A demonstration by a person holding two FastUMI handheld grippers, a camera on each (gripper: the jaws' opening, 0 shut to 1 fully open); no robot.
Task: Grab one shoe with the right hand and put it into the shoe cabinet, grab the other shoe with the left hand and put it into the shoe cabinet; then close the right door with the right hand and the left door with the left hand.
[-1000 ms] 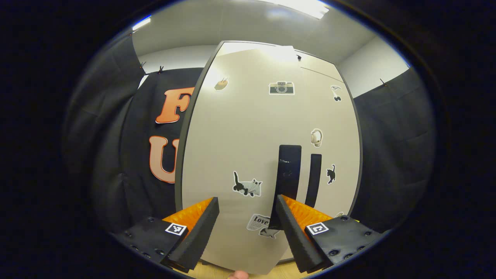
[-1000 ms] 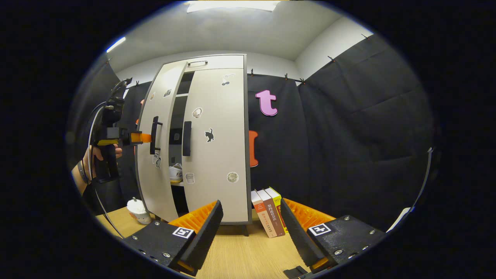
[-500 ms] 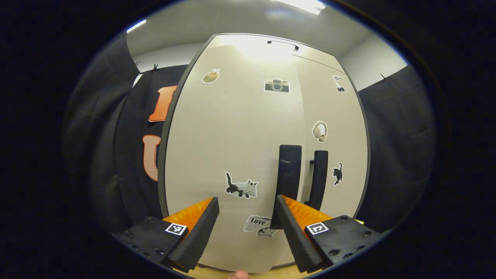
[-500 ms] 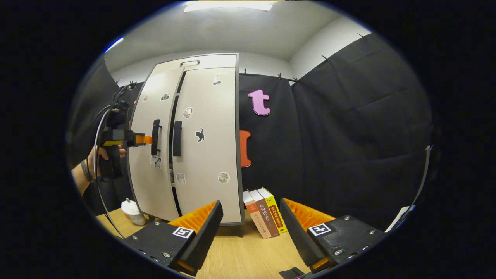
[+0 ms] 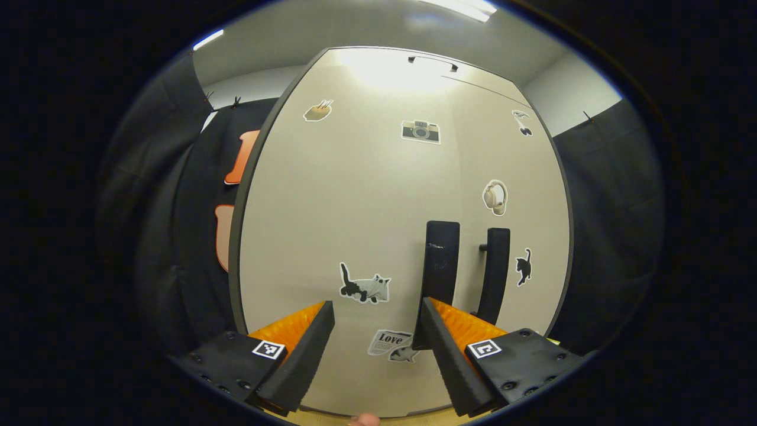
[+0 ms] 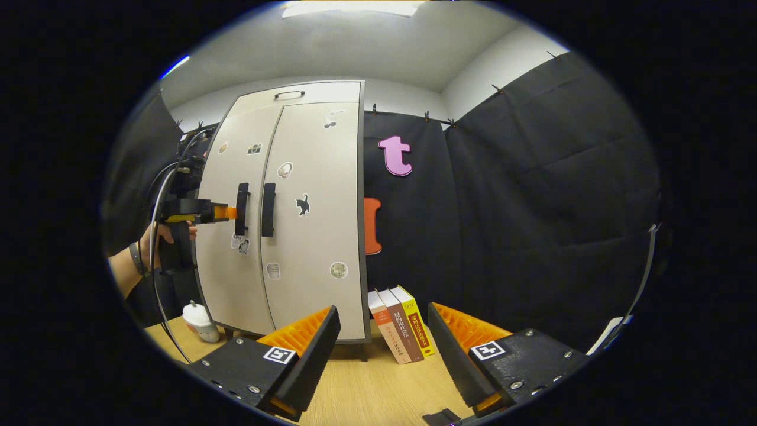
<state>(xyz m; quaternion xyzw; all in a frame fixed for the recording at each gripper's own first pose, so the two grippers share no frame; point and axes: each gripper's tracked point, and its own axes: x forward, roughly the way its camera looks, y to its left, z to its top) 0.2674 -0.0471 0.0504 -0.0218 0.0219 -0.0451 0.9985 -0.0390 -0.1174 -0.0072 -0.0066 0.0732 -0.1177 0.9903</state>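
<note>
The beige shoe cabinet (image 6: 307,225) stands on the wooden table with both doors flat and no gap between them. Its left door (image 5: 349,225) carries a black handle (image 5: 440,260); the right door (image 5: 511,225) has its own handle (image 5: 494,275). My left gripper (image 5: 378,349) is open and pressed close to the left door, its right finger (image 5: 443,343) at the foot of that handle. In the right gripper view the left gripper (image 6: 227,212), held by a hand (image 6: 157,236), touches the left door beside its handle. My right gripper (image 6: 384,349) hangs open over the table, away from the cabinet. The shoes are hidden.
Three books (image 6: 401,322) lean against the wall right of the cabinet. A small white cup-like object (image 6: 199,321) sits on the table (image 6: 366,396) by the cabinet's left corner. Black cloth walls close in behind and on the right.
The left gripper has pushed the left door from ajar to flush with the right one; the gap that showed a shoe and shelves has gone. The right gripper has barely moved.
</note>
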